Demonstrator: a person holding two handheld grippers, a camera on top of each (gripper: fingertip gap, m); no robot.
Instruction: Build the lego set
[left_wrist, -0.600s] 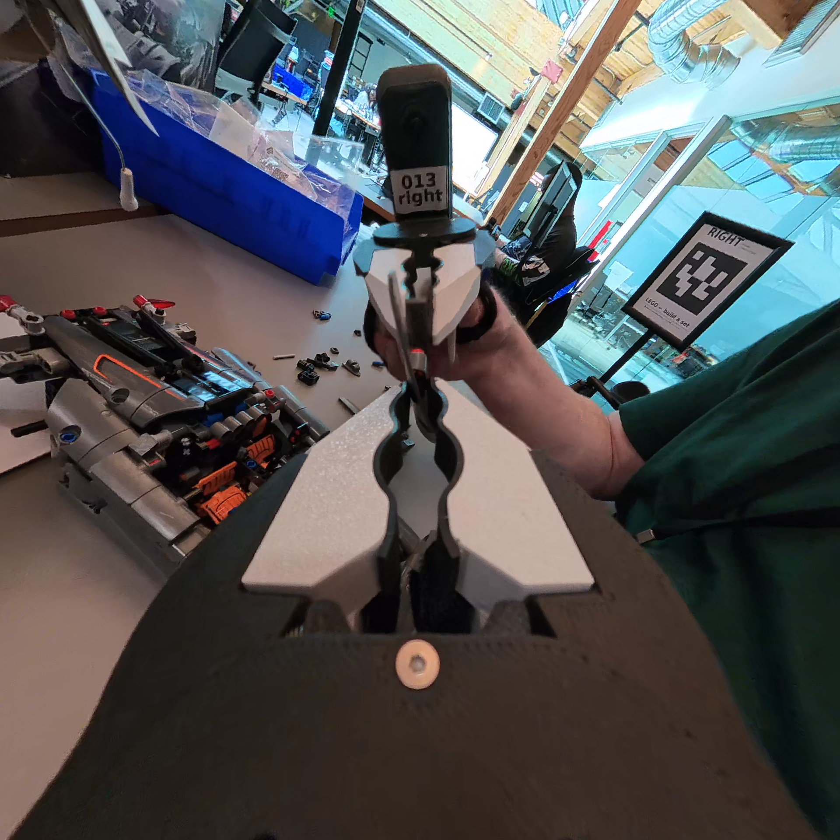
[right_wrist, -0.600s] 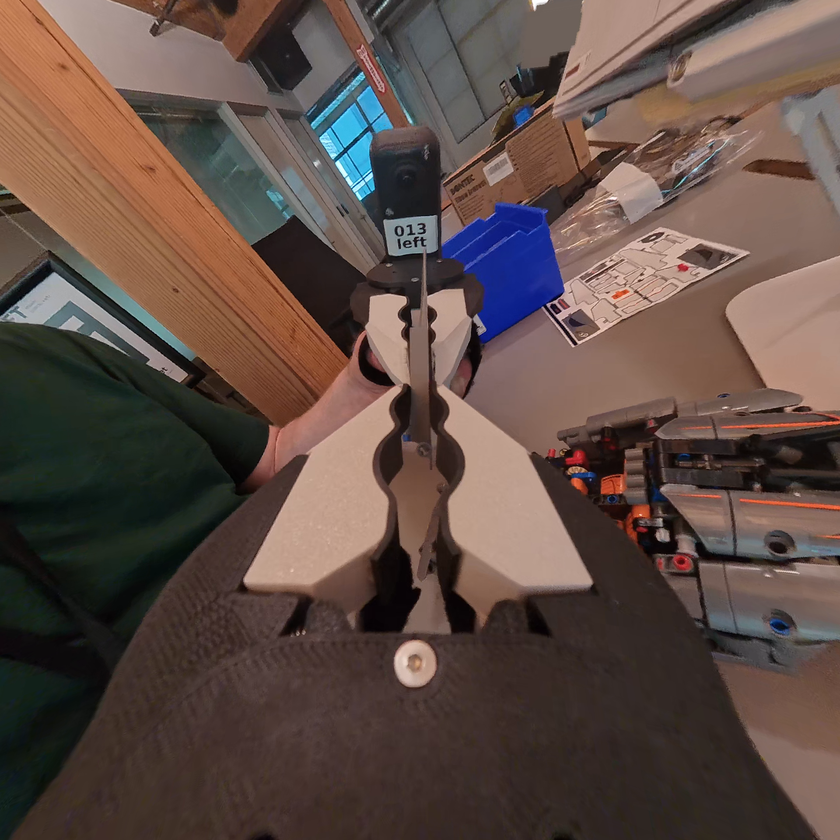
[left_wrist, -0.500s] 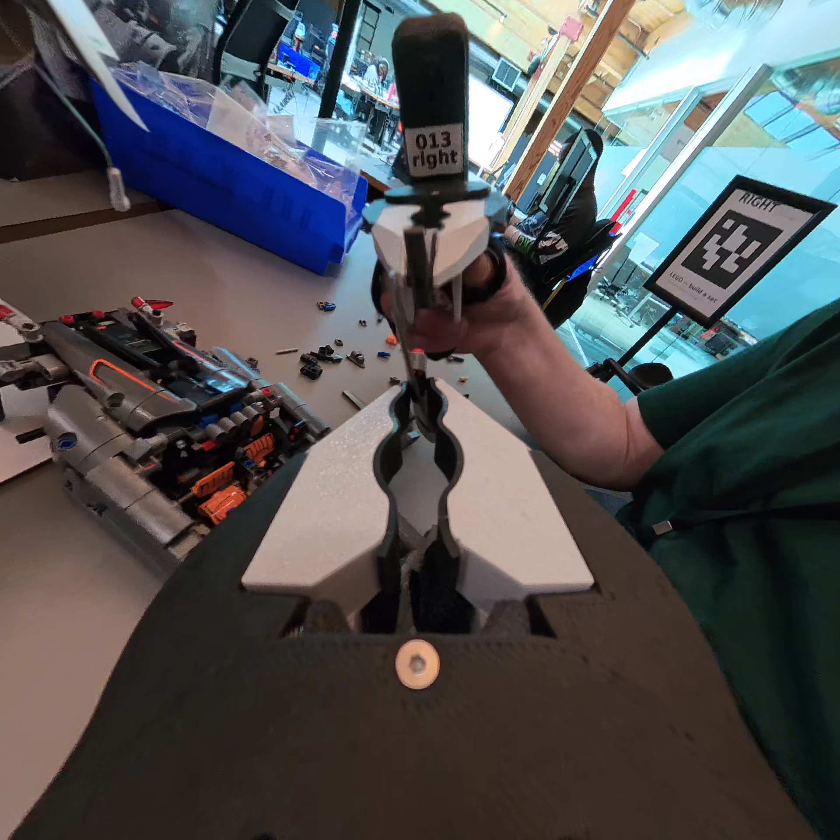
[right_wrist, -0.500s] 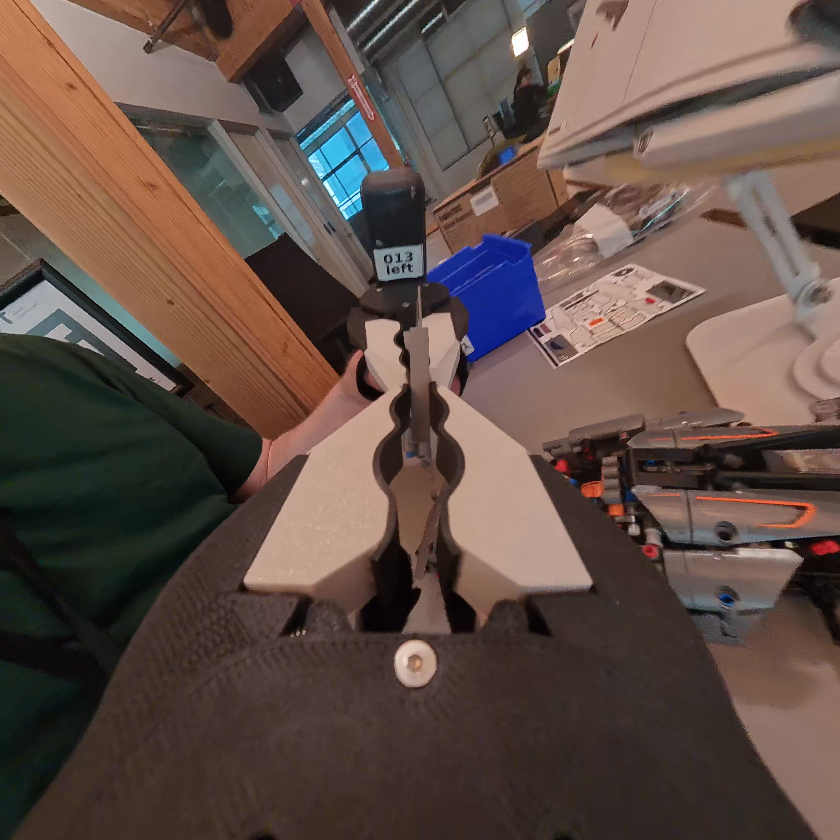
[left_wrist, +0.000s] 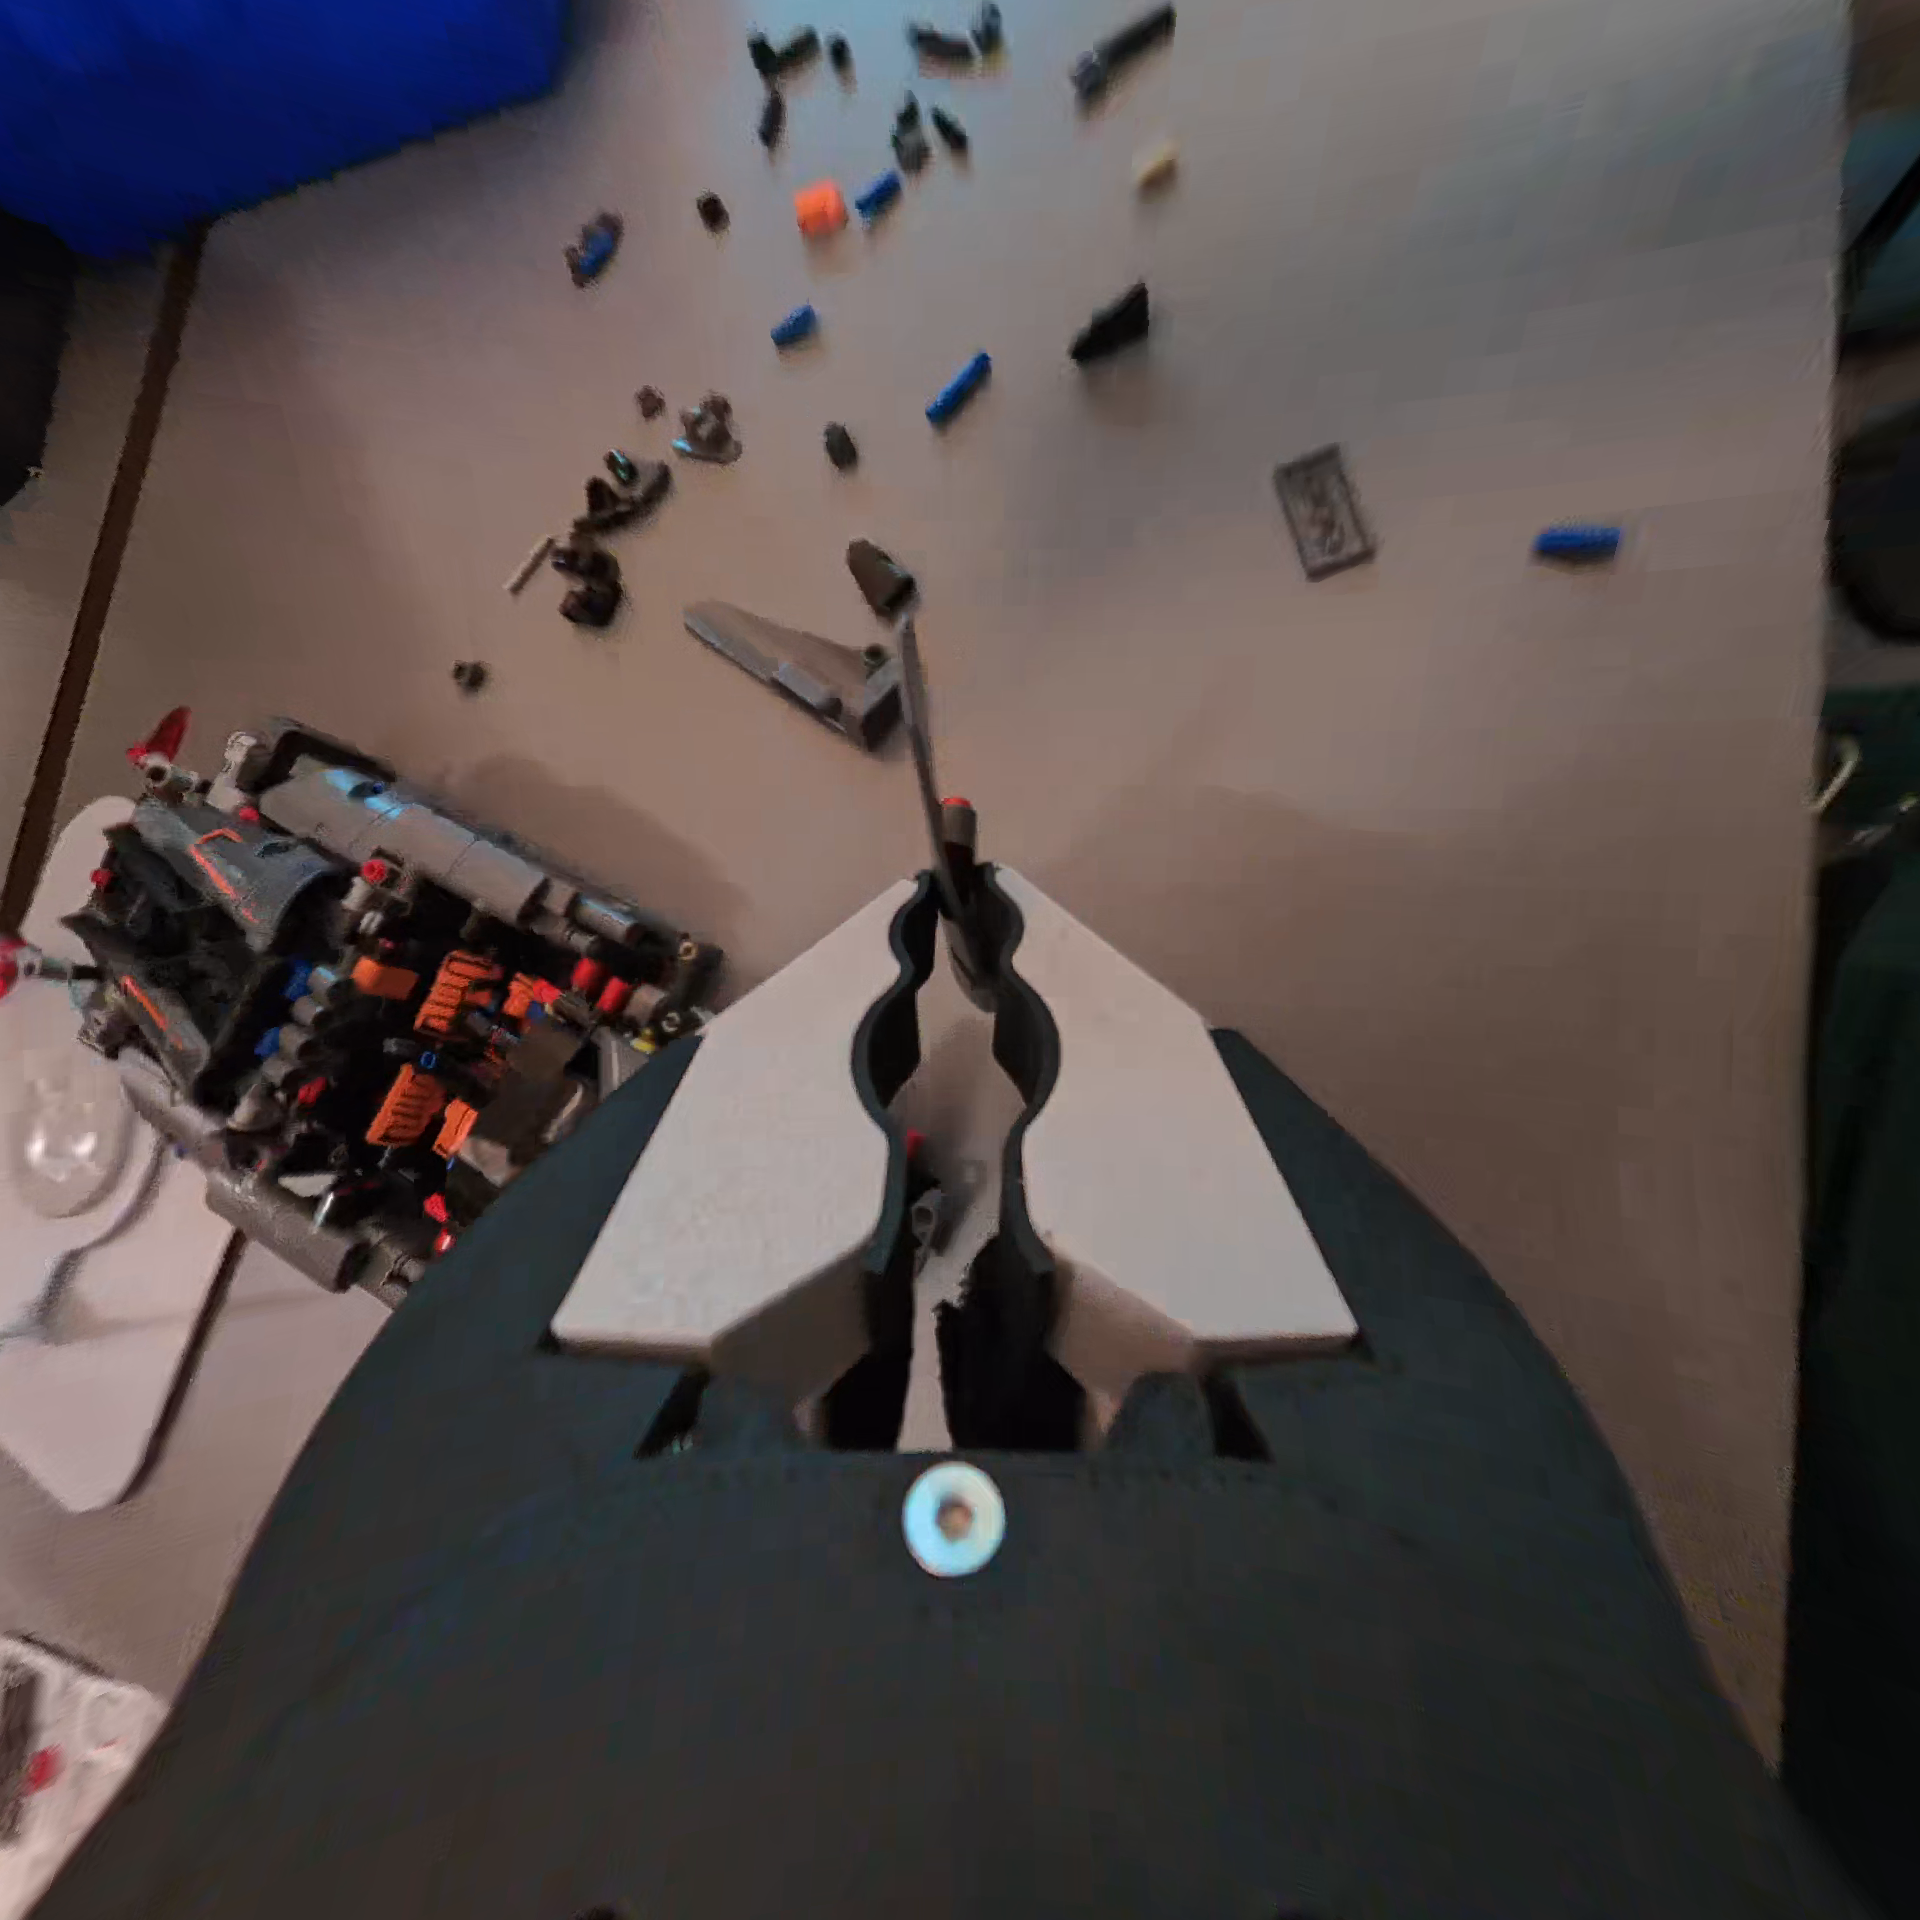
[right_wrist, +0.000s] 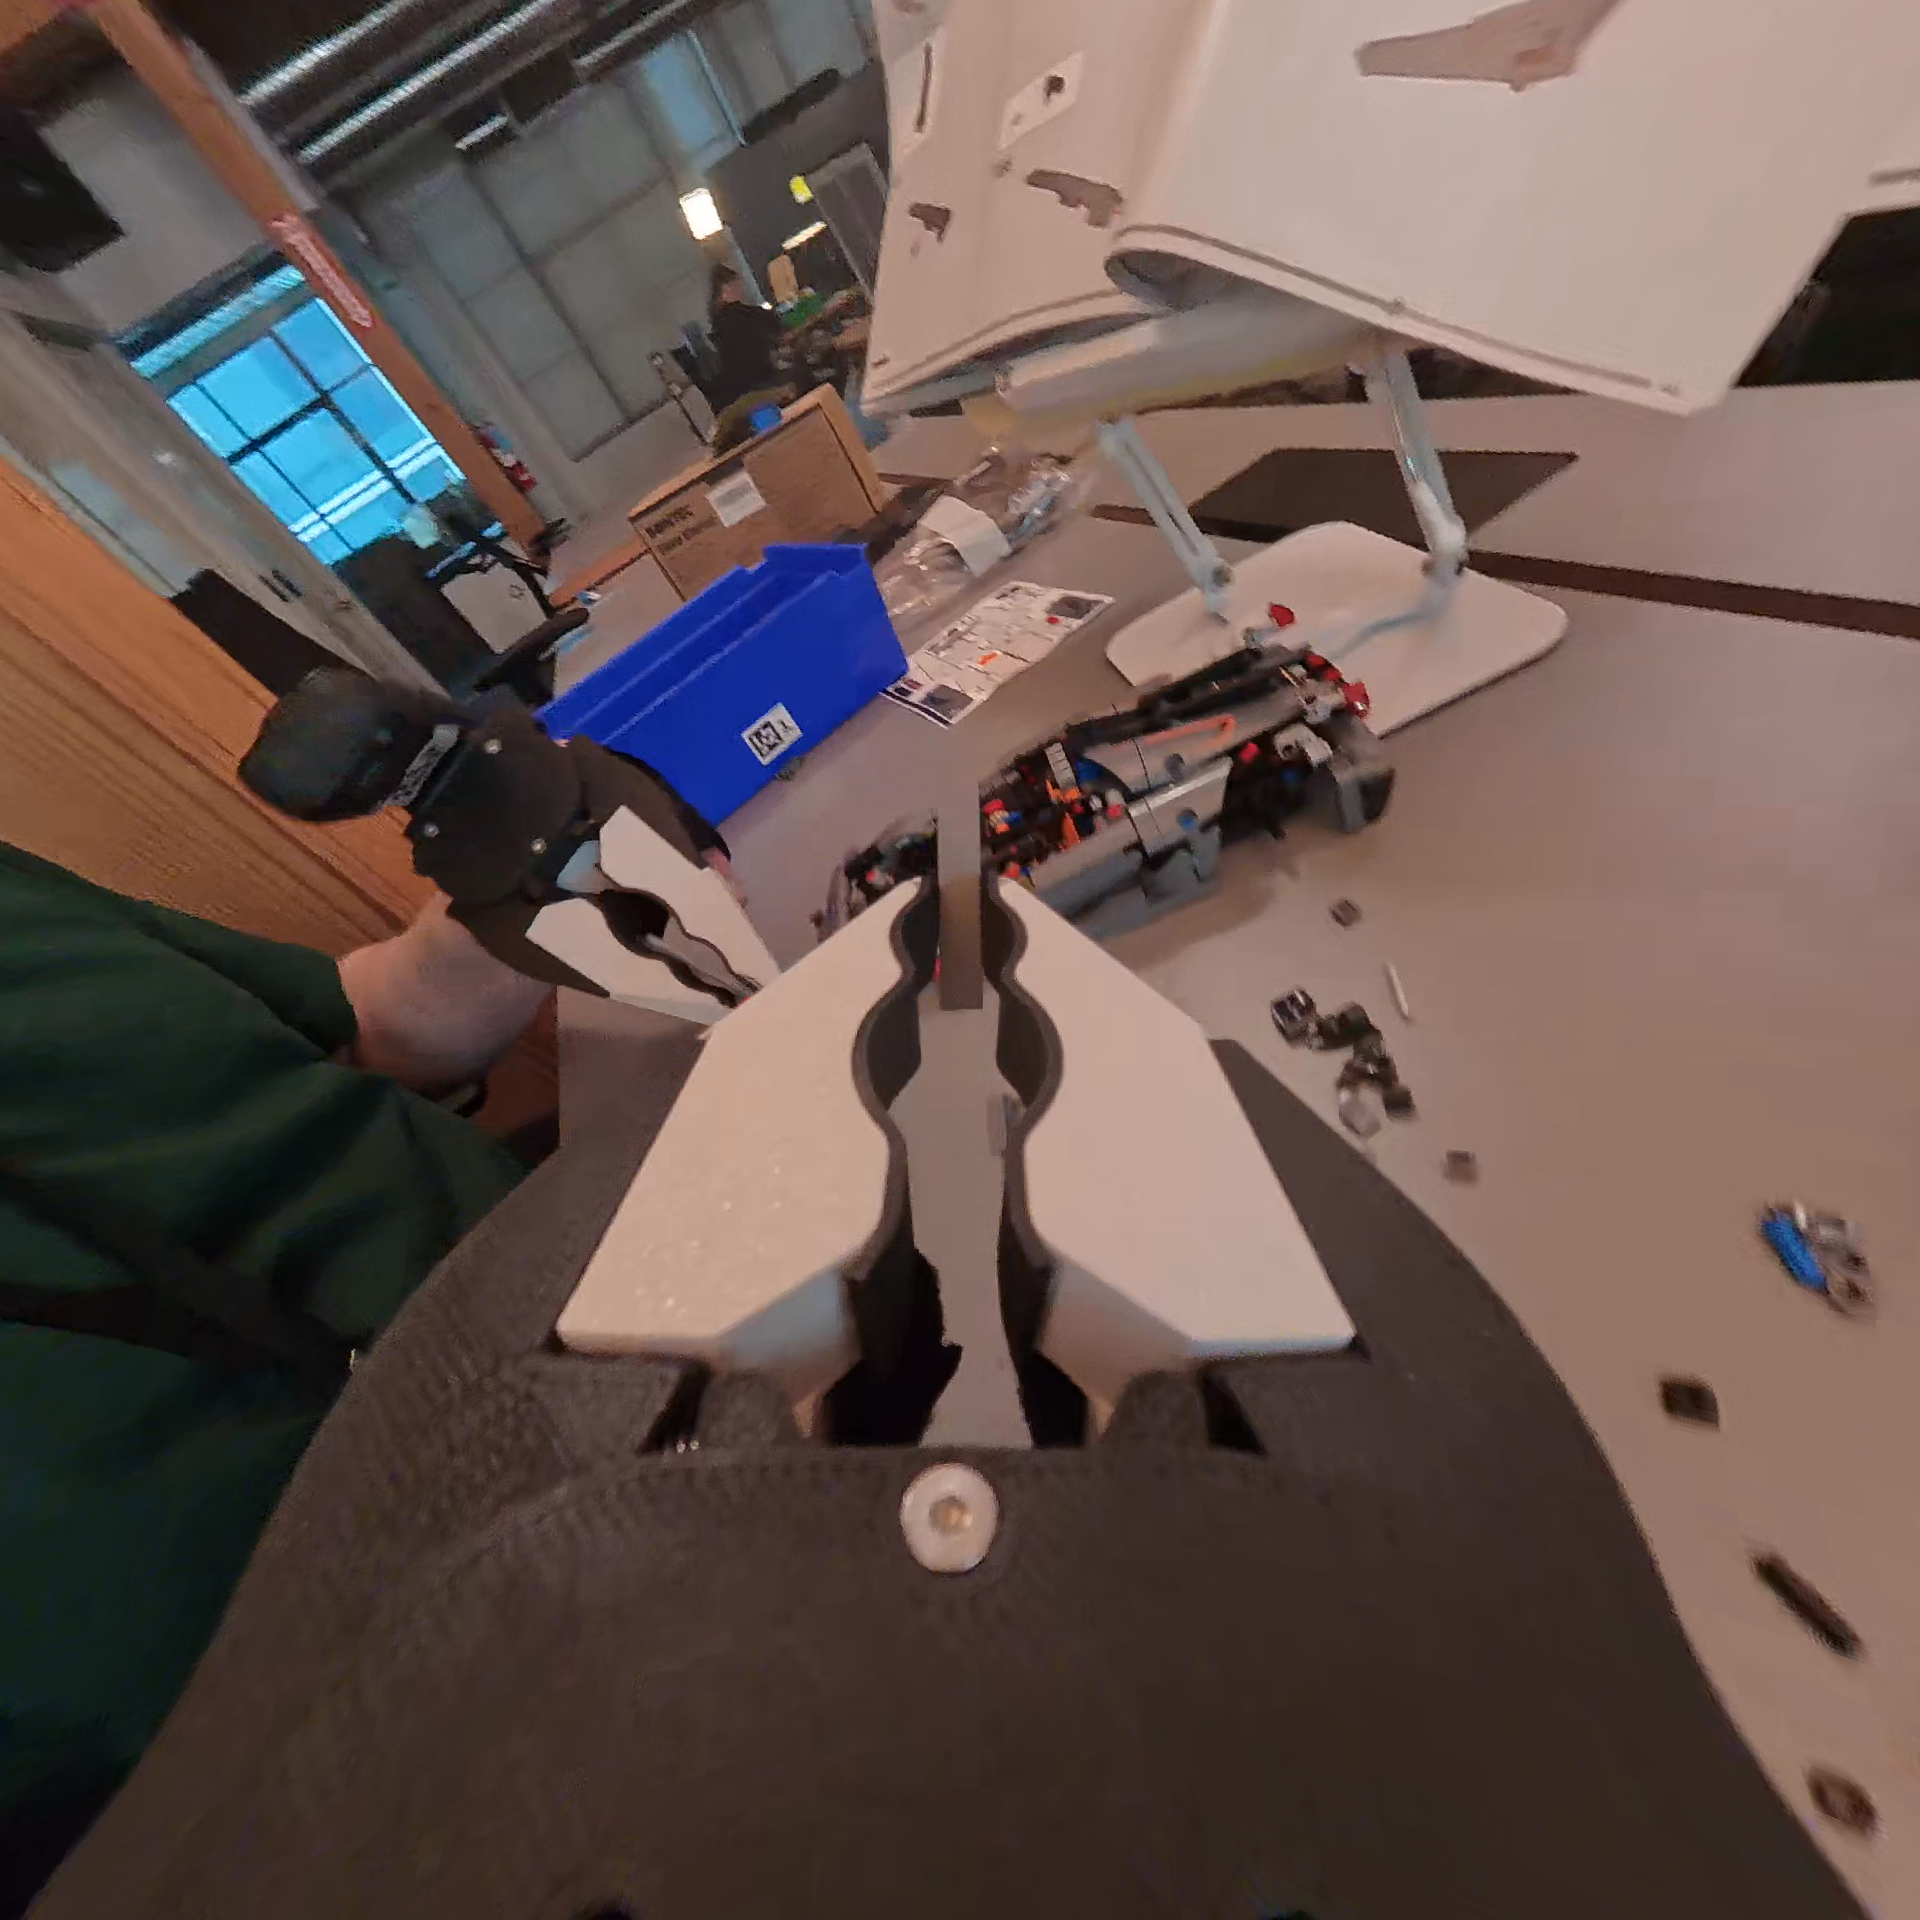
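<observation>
- Lego model (left_wrist: 353, 997), part-built in grey, black and orange, lies on the bench (left_wrist: 1351, 831) toward its left edge in the left wrist view, well apart from both tools and touched by neither.
- Left tool (left_wrist: 954, 896) is clenched on a thin dark rod (left_wrist: 928, 748) that sticks forward from its tips, with a small red-tipped piece on it; it hangs above the bench, pointing down at the loose parts.
- Right tool (right_wrist: 958, 902) is clenched on a flat grey strip (right_wrist: 958, 894) held upright between its tips, and it points toward the model across the bench.
- Just past the left tool's rod lie a grey wing-shaped panel (left_wrist: 800, 670) and a small dark connector (left_wrist: 881, 574); blue pins (left_wrist: 958, 387), an orange piece (left_wrist: 821, 206) and black bits are scattered farther on.
- Handling, as I judge it: the parts are light, stiff and smooth plastic, so thin ones can twist or slip in a pinch; take them across their flat faces.
- The model looks heavy for its kind and could shed pieces; hold it by the solid grey side beams, not the small red ends.
- A blue bin (right_wrist: 727, 675) and a white stand (right_wrist: 1340, 623) sit behind the model, toward the far edge.
</observation>
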